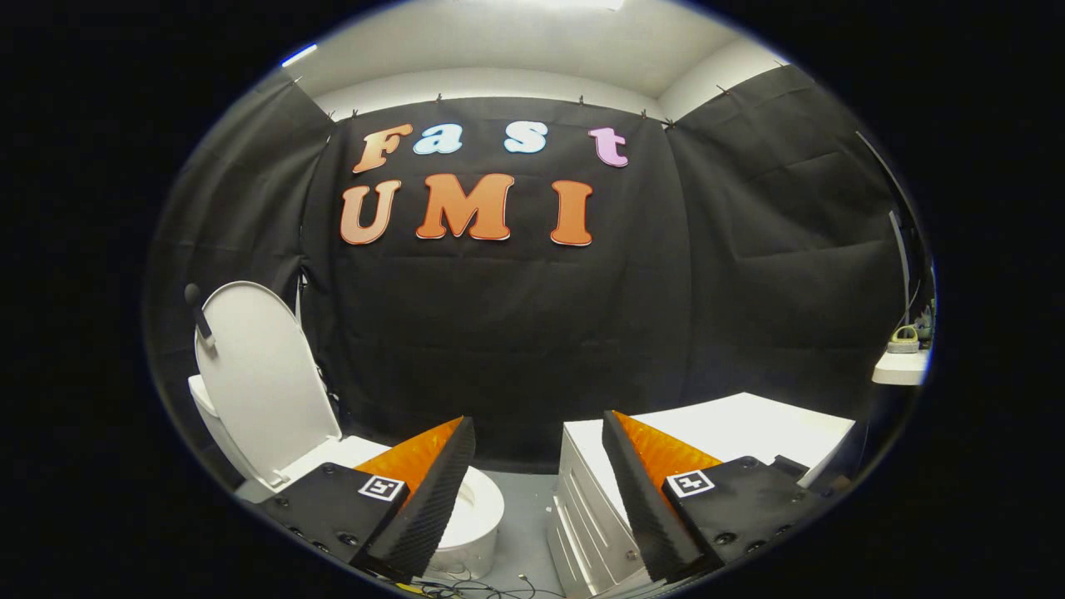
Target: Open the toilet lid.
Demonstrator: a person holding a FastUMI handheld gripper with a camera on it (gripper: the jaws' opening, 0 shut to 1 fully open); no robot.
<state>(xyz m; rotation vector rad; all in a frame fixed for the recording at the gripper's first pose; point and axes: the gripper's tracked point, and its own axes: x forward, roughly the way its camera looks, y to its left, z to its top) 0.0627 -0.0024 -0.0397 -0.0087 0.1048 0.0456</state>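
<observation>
A white toilet (474,516) stands low to the left, partly behind my left finger (433,491). Its lid (262,378) is raised, standing nearly upright and leaning back against the tank side. The seat rim and bowl opening show below it. My gripper (539,437) is open, the two fingers spread wide with nothing between them. The lid lies well beyond and to the left of the left finger, not touched by it.
A white cabinet with drawers (586,507) stands to the right of the toilet, behind my right finger. A white shelf (900,364) with small items sits at the far right. Cables lie on the grey floor (524,532) between toilet and cabinet.
</observation>
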